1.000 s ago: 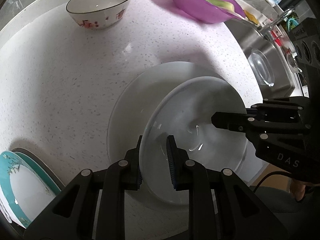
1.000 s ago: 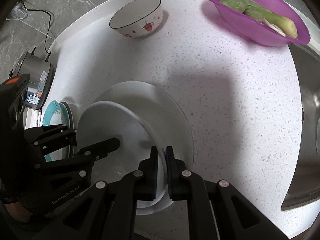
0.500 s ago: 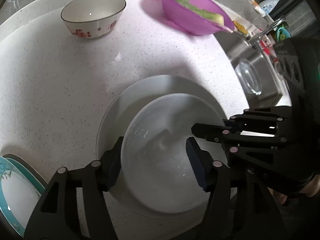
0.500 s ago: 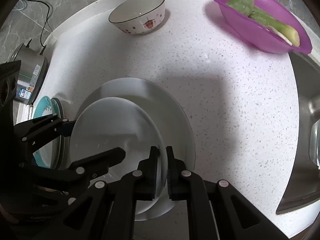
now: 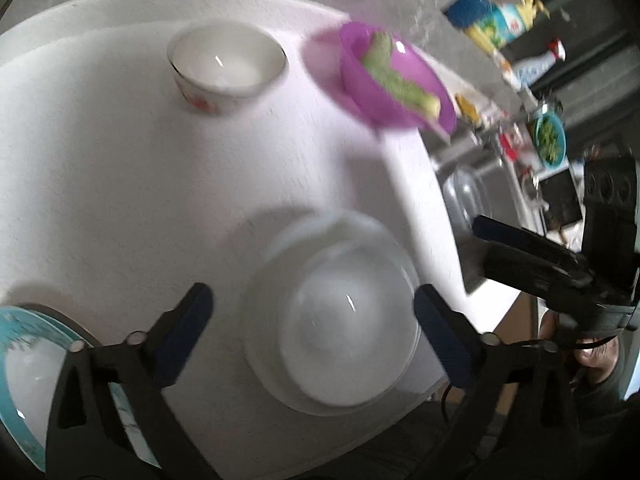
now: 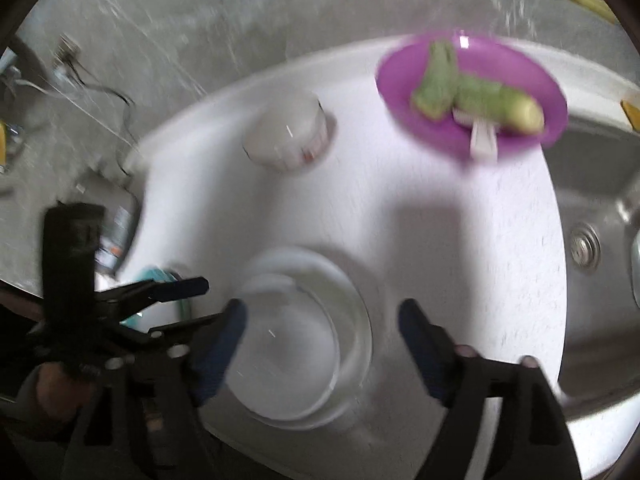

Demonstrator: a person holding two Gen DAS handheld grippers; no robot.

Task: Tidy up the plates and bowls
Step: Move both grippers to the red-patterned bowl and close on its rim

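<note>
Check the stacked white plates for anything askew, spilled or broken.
The upper white plate sits off-centre on the larger white plate beneath, toward the counter's near edge. No spill or break shows, though both views are blurred.

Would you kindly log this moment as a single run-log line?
left gripper: jaws opening, nothing held | right gripper: jaws opening, nothing held | white plate: resting on larger plate | patterned bowl: untouched on counter

A purple dish [image 6: 472,92] holds green vegetables [image 6: 476,96]; the white bowl [image 5: 226,66] bears red marks.
</note>
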